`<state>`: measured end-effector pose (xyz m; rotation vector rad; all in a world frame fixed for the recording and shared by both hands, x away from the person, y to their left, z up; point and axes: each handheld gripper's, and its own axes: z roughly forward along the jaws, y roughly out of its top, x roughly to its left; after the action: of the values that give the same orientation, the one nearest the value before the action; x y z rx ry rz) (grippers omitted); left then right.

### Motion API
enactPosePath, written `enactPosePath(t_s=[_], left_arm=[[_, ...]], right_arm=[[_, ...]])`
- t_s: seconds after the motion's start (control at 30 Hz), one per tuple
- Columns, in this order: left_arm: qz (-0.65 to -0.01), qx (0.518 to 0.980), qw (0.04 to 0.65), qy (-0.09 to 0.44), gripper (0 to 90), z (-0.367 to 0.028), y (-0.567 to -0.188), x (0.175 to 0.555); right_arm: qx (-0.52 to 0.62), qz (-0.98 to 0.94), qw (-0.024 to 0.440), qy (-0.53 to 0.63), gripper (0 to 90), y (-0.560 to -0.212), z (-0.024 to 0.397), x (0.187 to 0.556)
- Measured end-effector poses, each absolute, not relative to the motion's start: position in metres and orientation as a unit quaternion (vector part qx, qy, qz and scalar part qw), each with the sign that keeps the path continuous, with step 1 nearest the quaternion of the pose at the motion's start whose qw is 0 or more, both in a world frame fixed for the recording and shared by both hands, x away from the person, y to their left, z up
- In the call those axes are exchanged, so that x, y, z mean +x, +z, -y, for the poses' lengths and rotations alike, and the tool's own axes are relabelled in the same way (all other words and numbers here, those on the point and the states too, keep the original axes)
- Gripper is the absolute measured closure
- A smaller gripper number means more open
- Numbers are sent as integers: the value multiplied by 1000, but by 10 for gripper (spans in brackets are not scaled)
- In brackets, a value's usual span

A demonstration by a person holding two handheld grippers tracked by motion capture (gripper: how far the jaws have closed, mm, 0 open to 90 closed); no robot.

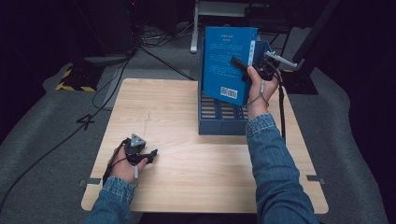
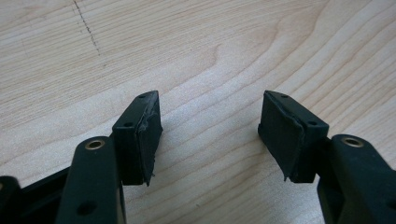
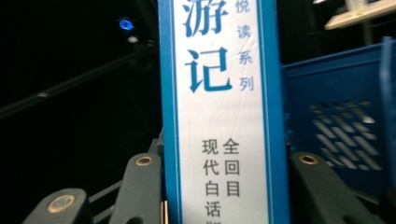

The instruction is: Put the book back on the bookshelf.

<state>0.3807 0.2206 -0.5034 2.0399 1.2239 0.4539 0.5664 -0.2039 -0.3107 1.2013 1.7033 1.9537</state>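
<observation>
A blue book (image 1: 228, 63) with a barcode on its back cover is held upright over the blue crate (image 1: 223, 117). My right gripper (image 1: 245, 65) is shut on the book near its spine edge. In the right gripper view the book's white and blue spine (image 3: 219, 112) stands between the two black jaws. My left gripper (image 1: 150, 154) rests low over the wooden table (image 1: 187, 158) at the front left. In the left gripper view its pads (image 2: 140, 135) stand apart with bare wood between them.
The crate stands at the table's back right edge, its slotted wall (image 3: 345, 130) beside the book. Cables (image 1: 116, 79) and a yellow-black striped base (image 1: 74, 79) lie on the dark floor behind the table.
</observation>
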Motion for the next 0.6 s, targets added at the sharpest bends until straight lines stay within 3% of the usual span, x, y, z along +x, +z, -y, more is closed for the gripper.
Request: enactPosePath(t_s=[0.23, 0.6], left_arm=[[-476, 787, 353, 173, 394, -221, -503, 381], [-478, 785, 356, 171, 394, -222, -503, 381]], right_arm=[[431, -585, 144, 672, 619, -318, 197, 574], [441, -583, 190, 655, 615, -333, 168, 578]])
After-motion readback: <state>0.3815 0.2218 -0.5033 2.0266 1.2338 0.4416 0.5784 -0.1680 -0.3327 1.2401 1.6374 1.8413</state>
